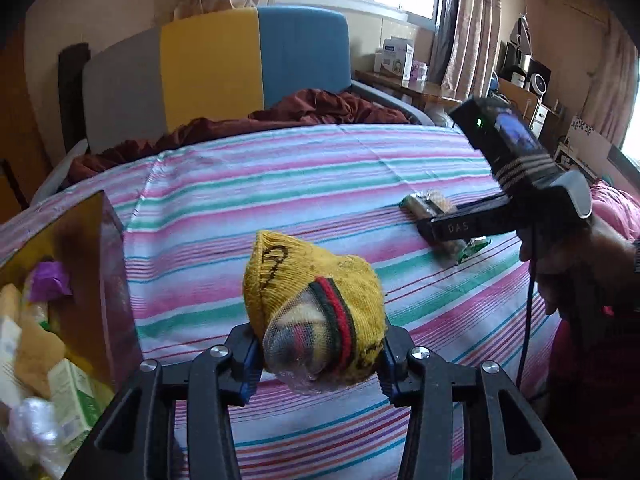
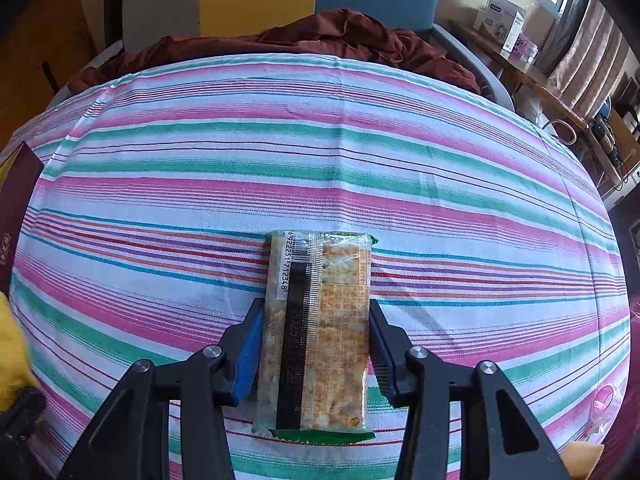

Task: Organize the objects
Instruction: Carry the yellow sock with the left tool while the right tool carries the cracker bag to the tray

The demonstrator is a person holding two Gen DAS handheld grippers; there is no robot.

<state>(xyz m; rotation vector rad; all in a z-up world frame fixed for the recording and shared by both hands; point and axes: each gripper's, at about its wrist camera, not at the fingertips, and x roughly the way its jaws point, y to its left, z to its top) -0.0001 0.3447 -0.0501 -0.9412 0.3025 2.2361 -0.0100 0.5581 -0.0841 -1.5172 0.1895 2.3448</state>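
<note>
A yellow sock (image 1: 312,280) with a red and green band, stuffed round and wrapped in clear film at its near end, hangs above the striped bed sheet (image 1: 280,184). My left gripper (image 1: 320,336) is shut on it, a pad pressing on each side. A clear packet of crackers (image 2: 324,272) with a green end seal lies flat on the sheet. My right gripper (image 2: 316,308) straddles it, both pads against its long sides. In the left wrist view the right gripper (image 1: 436,224) reaches down onto the cracker packet (image 1: 424,202), held by a hand.
An open dark red box (image 1: 108,248) stands on the bed at the left, holding several packets and wrappers; its corner (image 2: 16,208) shows in the right wrist view. A rumpled maroon blanket (image 2: 320,32) lies at the bed's head. A wooden side table (image 1: 404,84) carries cartons.
</note>
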